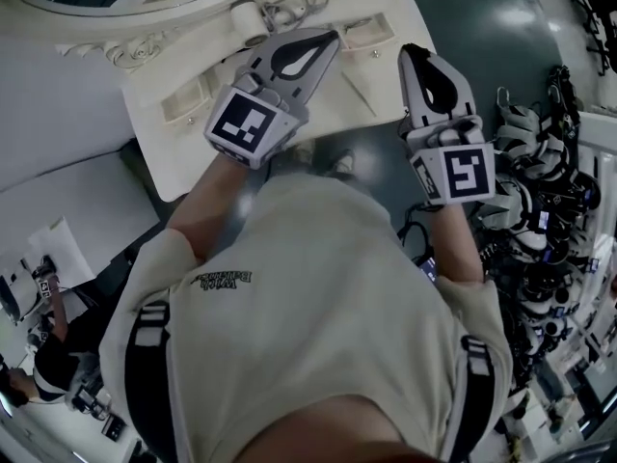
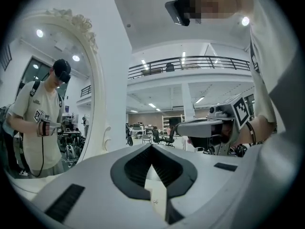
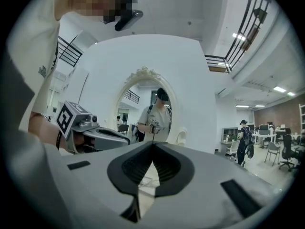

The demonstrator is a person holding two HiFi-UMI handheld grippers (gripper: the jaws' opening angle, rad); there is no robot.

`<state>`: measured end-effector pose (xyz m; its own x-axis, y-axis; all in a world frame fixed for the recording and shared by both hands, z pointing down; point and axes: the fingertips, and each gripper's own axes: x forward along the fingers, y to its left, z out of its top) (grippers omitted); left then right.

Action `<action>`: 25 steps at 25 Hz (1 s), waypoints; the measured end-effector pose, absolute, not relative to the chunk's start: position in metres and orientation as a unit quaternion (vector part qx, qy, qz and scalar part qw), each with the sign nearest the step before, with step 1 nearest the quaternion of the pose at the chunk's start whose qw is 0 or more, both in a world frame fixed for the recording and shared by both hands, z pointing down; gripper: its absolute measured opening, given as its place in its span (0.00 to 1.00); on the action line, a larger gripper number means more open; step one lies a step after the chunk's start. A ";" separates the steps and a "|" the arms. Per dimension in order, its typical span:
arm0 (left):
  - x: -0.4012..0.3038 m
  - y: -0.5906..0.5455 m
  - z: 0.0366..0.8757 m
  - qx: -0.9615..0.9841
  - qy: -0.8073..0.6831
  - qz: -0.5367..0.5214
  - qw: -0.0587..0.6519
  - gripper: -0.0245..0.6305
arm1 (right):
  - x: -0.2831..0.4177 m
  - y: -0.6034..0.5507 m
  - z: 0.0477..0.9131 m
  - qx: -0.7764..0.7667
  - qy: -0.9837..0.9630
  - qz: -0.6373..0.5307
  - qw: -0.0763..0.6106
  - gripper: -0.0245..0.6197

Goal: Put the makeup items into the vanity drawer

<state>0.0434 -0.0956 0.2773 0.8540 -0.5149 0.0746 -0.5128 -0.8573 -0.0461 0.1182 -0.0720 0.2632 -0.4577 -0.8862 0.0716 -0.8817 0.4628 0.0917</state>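
Both claws are pressed together with nothing in them. Left claw (image 1: 331, 37) and right claw (image 1: 413, 54) hover side by side over the cream vanity (image 1: 183, 162), pointing at the mirror (image 2: 47, 56). Some small clear bits (image 1: 289, 10), maybe makeup, lie just past the left claw's tip. Can't tell exactly what they are.

A small white jar (image 1: 249, 15) stands on the cream vanity (image 1: 169, 157), just beyond the left claw's (image 1: 326, 37) tips and to their left. A clear glassy piece (image 1: 292, 10) lies beside it.
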 end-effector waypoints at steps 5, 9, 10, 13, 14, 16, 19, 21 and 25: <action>0.032 -0.065 0.263 -0.965 0.262 -0.026 0.011 0.05 | 0.108 -0.038 0.256 0.509 -0.860 -0.014 0.044 0.05; 0.031 -0.042 0.263 -0.967 0.254 -0.022 0.008 0.05 | 0.101 -0.015 0.253 0.502 -0.864 -0.007 0.035 0.05; 0.031 -0.037 0.263 -0.967 0.252 -0.019 0.007 0.05 | 0.099 -0.010 0.253 0.501 -0.865 -0.006 0.034 0.05; 0.032 -0.022 0.264 -0.970 0.244 -0.013 0.000 0.05 | 0.096 0.001 0.254 0.501 -0.865 -0.002 0.032 0.05; 0.032 -0.017 0.264 -0.971 0.241 -0.013 -0.001 0.05 | 0.096 0.004 0.254 0.503 -0.864 -0.001 0.031 0.05; 0.033 -0.009 0.264 -0.972 0.235 -0.015 0.001 0.04 | 0.094 0.008 0.255 0.506 -0.862 0.001 0.028 0.05; 0.034 -0.002 0.260 -0.972 0.235 -0.015 0.005 0.05 | 0.094 0.014 0.255 0.509 -0.860 0.004 0.024 0.05; 0.031 0.001 0.258 -0.972 0.236 -0.014 0.004 0.04 | 0.092 0.017 0.254 0.509 -0.860 0.006 0.023 0.05; 0.025 0.001 0.256 -0.973 0.232 -0.009 0.006 0.04 | 0.088 0.018 0.255 0.508 -0.861 0.009 0.023 0.05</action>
<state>0.0252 0.0014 0.2557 0.8919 -0.4519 0.0148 -0.4517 -0.8920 -0.0166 0.0882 0.0179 0.2548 -0.4827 -0.8744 0.0495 -0.8752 0.4836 0.0086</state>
